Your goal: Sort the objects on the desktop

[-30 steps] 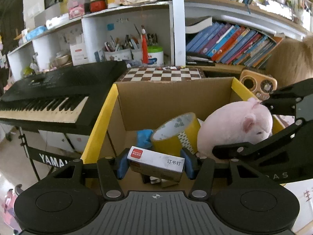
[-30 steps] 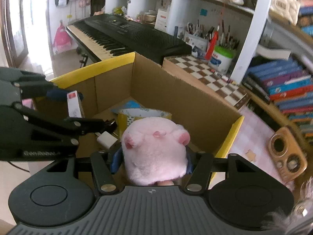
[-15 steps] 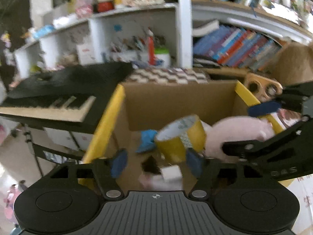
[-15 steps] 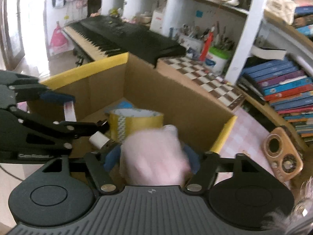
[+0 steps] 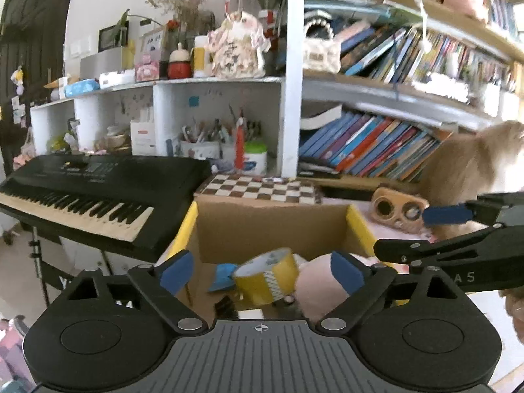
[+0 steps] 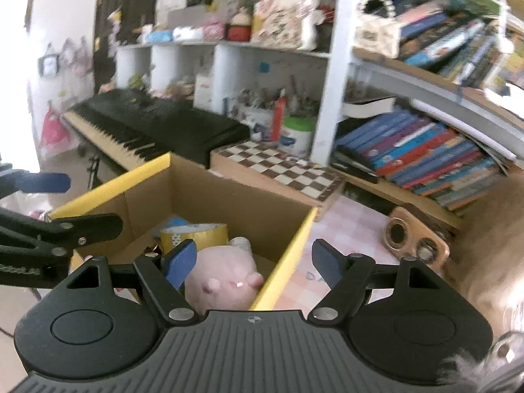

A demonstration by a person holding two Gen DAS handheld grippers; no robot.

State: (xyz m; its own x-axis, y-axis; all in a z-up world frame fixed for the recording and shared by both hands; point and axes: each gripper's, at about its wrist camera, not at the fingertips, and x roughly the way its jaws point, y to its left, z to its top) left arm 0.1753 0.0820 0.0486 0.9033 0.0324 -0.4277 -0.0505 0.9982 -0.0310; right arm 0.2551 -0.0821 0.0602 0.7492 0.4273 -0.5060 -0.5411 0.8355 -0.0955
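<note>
Both grippers empty, jaws spread wide. Left gripper (image 5: 262, 270) above near edge of cardboard box (image 5: 271, 226); right gripper (image 6: 253, 262) straddling box's yellow right rim, right finger out over pink checked worktop (image 6: 347, 229).

In box: pink plush toy (image 6: 222, 278) at near right, yellow tape roll (image 5: 267, 276) on edge just beside it, blue scrap (image 5: 222, 276) to left, small dark clip-like item (image 5: 224, 308) near front, not clear what. Both views partly blurred.

Step, judged: drop-off done, next pick-up due. Likely candidate: wooden speaker-like gadget (image 6: 414, 242) on worktop right of box, well apart from rim.

To do well: lift clear of rim before swinging sideways, no snagging cardboard. Keep jaws wide on approach to gadget, close across narrow side, not long face. Keep off checkerboard (image 5: 258, 188) behind box. Keep left gripper out of right gripper's path; arms close together here. Furry brown shape (image 5: 468, 163) at right edge, possibly pet; mind it.
</note>
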